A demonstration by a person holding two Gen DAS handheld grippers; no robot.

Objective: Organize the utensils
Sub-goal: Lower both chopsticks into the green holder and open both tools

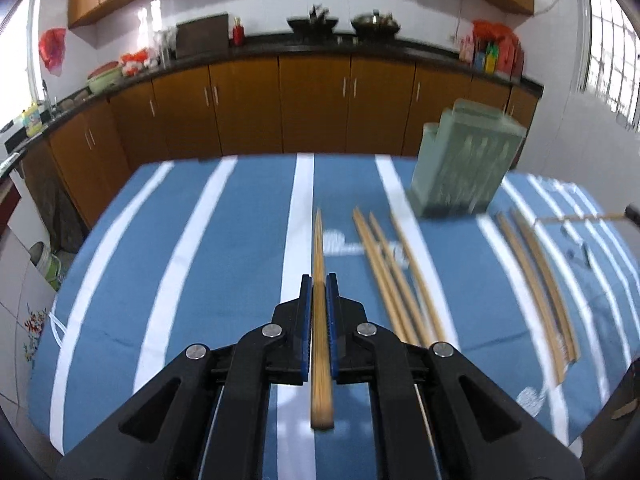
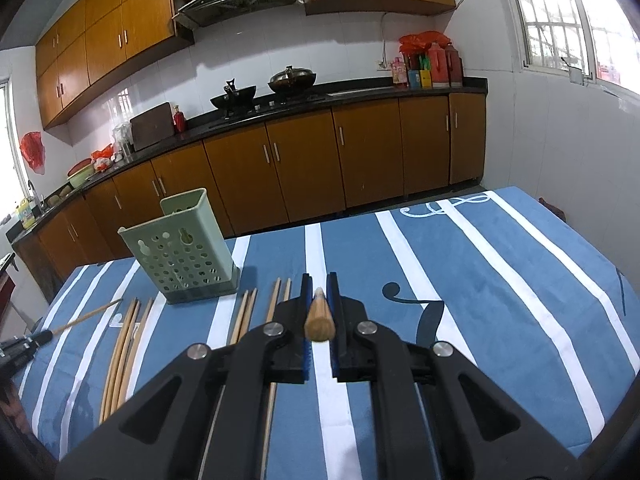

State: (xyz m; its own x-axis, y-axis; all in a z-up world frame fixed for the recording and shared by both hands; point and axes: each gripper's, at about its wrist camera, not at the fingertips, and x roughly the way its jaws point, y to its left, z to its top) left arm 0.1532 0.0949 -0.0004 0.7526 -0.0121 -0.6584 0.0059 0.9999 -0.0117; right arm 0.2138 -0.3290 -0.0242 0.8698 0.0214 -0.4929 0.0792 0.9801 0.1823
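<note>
Nearest: left gripper (image 1: 319, 280) clamped on one chopstick (image 1: 319, 264); right gripper (image 2: 319, 280) clamped on another chopstick (image 2: 319, 316), seen end-on. Beyond, flat on the blue striped tablecloth (image 2: 500, 280): five loose chopsticks (image 1: 384, 272) in the left view. Farther: one green perforated holder (image 2: 180, 256), upright. Farthest: wooden kitchen cabinets (image 2: 300, 168).

Motion blur smears the green utensil holder (image 1: 466, 164) and loose chopsticks (image 1: 400, 276) on the counter (image 1: 200, 240) in the left wrist view; 1 chopstick (image 2: 86, 315) runs behind the other gripper at the right wrist view's edge.
</note>
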